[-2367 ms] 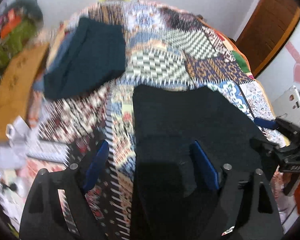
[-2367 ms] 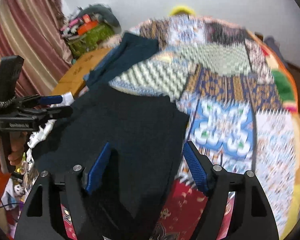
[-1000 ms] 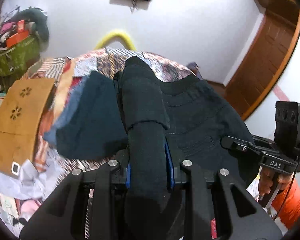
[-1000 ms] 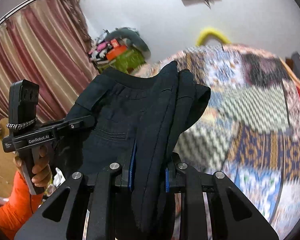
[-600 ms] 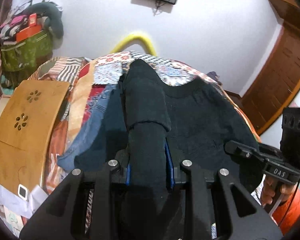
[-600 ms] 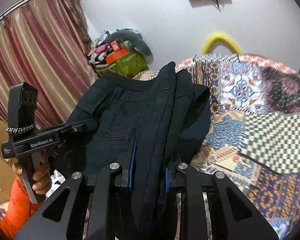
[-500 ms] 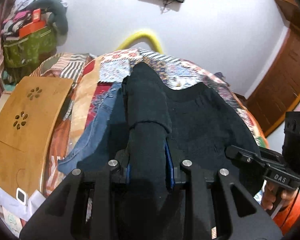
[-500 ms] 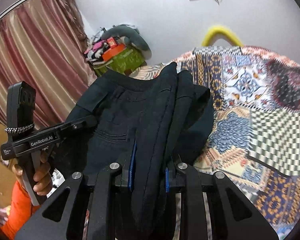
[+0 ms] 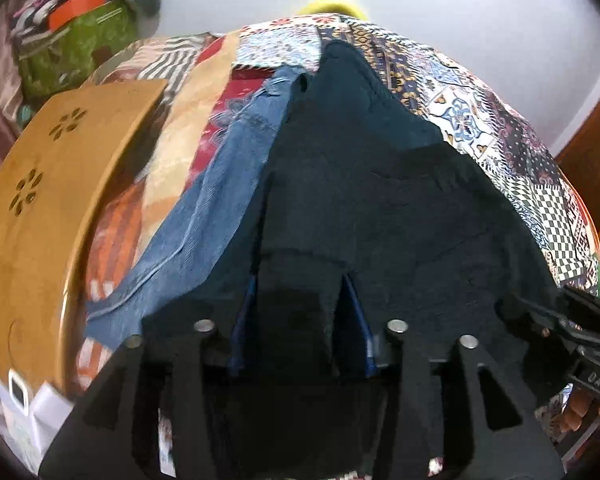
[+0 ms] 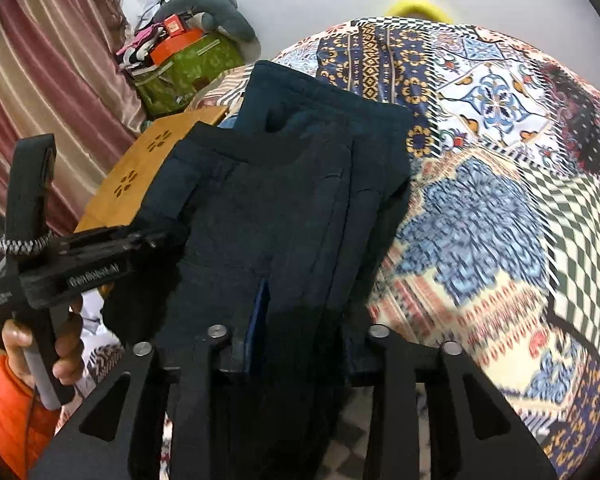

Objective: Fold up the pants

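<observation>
The folded black pants (image 9: 412,232) lie on top of a stack of folded clothes at the bed's left side, over dark teal pants (image 9: 340,96) and blue jeans (image 9: 236,168). My left gripper (image 9: 300,304) is shut on the near left edge of the black pants. My right gripper (image 10: 300,312) is shut on the near right edge of the black pants (image 10: 268,216). The teal pants (image 10: 332,108) show beyond them. The left gripper also shows in the right wrist view (image 10: 156,236).
A patchwork bedspread (image 10: 500,152) covers the bed. A wooden lap table (image 9: 40,184) stands left of the stack. A green bag with clutter (image 10: 184,68) sits by the curtain. A yellow hoop (image 9: 332,4) is at the bed's far end.
Both grippers have carried the folded black pants from the bed's middle over to the stack and lowered them onto the teal pants. The jaws have widened slightly but still hold cloth.
</observation>
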The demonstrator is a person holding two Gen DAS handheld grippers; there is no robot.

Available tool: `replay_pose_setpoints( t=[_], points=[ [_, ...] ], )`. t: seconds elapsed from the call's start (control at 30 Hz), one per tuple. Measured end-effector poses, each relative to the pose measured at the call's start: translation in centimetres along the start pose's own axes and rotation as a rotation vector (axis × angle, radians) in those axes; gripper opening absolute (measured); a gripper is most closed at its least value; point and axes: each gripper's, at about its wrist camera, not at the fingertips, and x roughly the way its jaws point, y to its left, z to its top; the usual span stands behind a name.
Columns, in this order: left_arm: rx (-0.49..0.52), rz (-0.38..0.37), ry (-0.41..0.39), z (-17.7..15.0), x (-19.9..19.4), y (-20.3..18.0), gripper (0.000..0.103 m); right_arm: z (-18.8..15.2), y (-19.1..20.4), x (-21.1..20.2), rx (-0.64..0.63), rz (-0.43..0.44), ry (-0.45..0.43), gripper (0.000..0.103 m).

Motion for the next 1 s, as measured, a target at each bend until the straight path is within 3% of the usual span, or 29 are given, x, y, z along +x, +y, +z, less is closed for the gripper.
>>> replay_pose_setpoints(
  t=[0.13, 0.3, 0.53, 0.63, 0.87, 1.0],
  points=[
    [0.033, 0.086, 0.002, -1.3, -3.5, -0.8, 0.048, -1.5, -0.7, -3.0, 0.035, 0.037, -0.006, 0.036],
    [0.072, 0.061, -0.077, -3.0, -10.6, -2.7, 0.049, -2.2, 0.7, -9.0, -0.010, 0.032, -0.090, 0.036],
    [0.142, -0.005, -0.304, -6.5, -24.9, -7.2, 0.051, -3.9, 5.6, -21.1, -0.105, 0.048, -0.301, 0.036],
    [0.157, 0.009, -0.446, -9.7, -31.7, -9.1, 0.059, -5.8, 7.9, -26.3, -0.142, 0.077, -0.405, 0.036],
    [0.180, 0.024, -0.656, -18.2, -40.8, -12.0, 0.061, -11.6, 12.5, -35.1, -0.189, 0.078, -0.597, 0.035],
    [0.166, 0.018, -0.727, -22.1, -43.8, -12.6, 0.072, -15.0, 13.9, -37.4, -0.174, 0.070, -0.664, 0.037]
  ],
)
